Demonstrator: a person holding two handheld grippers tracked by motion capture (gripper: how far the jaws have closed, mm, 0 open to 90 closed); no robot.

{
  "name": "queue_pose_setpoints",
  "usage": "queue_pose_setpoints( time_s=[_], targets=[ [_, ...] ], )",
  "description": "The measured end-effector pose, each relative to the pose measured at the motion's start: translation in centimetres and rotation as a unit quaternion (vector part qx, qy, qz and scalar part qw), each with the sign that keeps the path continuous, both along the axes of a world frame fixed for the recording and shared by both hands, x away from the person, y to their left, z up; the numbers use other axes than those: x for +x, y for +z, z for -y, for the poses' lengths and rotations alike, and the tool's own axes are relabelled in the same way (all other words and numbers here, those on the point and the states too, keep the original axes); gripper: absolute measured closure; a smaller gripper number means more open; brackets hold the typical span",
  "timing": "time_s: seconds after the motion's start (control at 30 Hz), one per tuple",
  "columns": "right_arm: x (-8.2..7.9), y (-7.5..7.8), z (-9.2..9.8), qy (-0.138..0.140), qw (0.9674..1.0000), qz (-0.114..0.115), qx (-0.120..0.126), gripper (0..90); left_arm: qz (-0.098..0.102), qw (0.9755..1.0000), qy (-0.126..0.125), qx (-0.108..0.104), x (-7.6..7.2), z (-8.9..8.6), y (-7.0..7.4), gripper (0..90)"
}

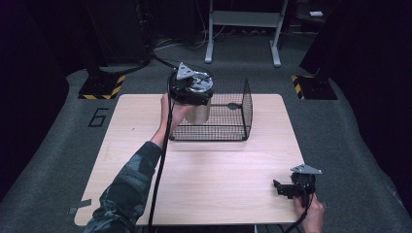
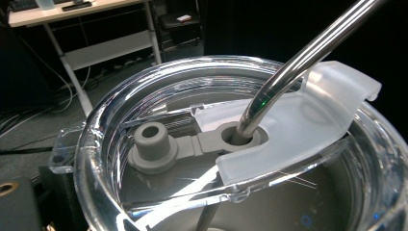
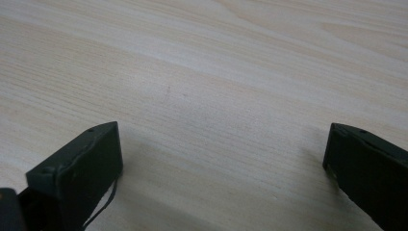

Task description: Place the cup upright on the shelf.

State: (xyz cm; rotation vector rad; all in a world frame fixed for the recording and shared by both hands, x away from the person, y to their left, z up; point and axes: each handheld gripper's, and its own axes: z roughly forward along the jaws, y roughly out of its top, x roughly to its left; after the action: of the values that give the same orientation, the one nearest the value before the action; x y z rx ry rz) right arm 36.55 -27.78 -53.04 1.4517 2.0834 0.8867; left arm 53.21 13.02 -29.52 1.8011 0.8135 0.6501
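Steel tumbler (image 1: 198, 112) with clear lid (image 2: 231, 144) and metal straw (image 2: 298, 62), at wire basket's (image 1: 245, 109) open side, beneath left hand-held gripper (image 1: 190, 87), grip undeterminable. Likely rigid, slick; best clasped round body. Right hand-held gripper (image 3: 221, 159) agape, resting on bench (image 1: 218, 174).

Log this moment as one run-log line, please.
left gripper: at steel tumbler beside wire basket, grip state unclear | lid: on, straw through it | right gripper: open, empty, low over table

high: above, forward-down on table (image 1: 204, 170) | left: close over lid (image 2: 288, 125) | right: close on tabletop
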Motion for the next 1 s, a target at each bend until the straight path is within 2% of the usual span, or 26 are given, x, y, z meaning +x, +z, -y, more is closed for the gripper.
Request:
queue_pose_setpoints(
  time_s=[0.1, 0.23, 0.3, 0.37, 0.4, 0.57, 0.63, 0.77, 0.9, 1.0],
  targets=[
    [0.0, 0.0, -0.1, -0.004, 1.0, -0.001, 0.005, 0.0, 0.0, 0.9999, 0.009, 0.005, 0.7, 0.2, -0.2, 4.1],
    [0.0, 0.0, -0.1, -0.004, 1.0, -0.001, 0.003, 0.0, -0.006, 0.9998, 0.016, -0.01, 1.4, 0.3, -0.5, 4.1],
    [0.0, 0.0, -0.2, -0.005, 1.0, -0.001, 0.006, 0.0, -0.007, 0.9998, 0.018, -0.008, 1.7, 0.4, -0.6, 4.1],
    [0.0, 0.0, -0.2, -0.006, 1.0, -0.002, 0.007, 0.0, -0.005, 0.9998, 0.018, 0.003, 2.0, 0.6, -0.7, 4.1],
    [0.0, 0.0, -0.2, -0.007, 1.0, -0.003, 0.006, 0.0, -0.004, 0.9998, 0.021, 0.0, 2.2, 0.7, -0.7, 4.1],
    [0.1, 0.0, -0.2, -0.001, 1.0, -0.003, 0.0, 0.0, -0.001, 0.9995, 0.029, 0.007, 3.0, 1.1, -0.6, 4.1],
    [0.1, 0.0, -0.2, -0.002, 1.0, -0.001, 0.0, 0.0, 0.004, 0.9993, 0.038, 0.001, 3.3, 1.2, -0.6, 4.1],
    [0.1, 0.0, -0.2, -0.001, 1.0, -0.002, 0.0, 0.0, 0.003, 0.9988, 0.046, -0.015, 3.8, 1.2, -0.9, 4.1],
    [0.1, 0.0, -0.2, -0.002, 1.0, -0.004, 0.001, 0.0, -0.001, 0.9989, 0.046, -0.007, 4.4, 1.5, -1.1, 4.1],
    [0.2, 0.0, -0.2, -0.001, 1.0, -0.001, 0.0, 0.0, -0.002, 0.9986, 0.051, -0.016, 4.8, 1.7, -1.4, 4.2]
  ],
)
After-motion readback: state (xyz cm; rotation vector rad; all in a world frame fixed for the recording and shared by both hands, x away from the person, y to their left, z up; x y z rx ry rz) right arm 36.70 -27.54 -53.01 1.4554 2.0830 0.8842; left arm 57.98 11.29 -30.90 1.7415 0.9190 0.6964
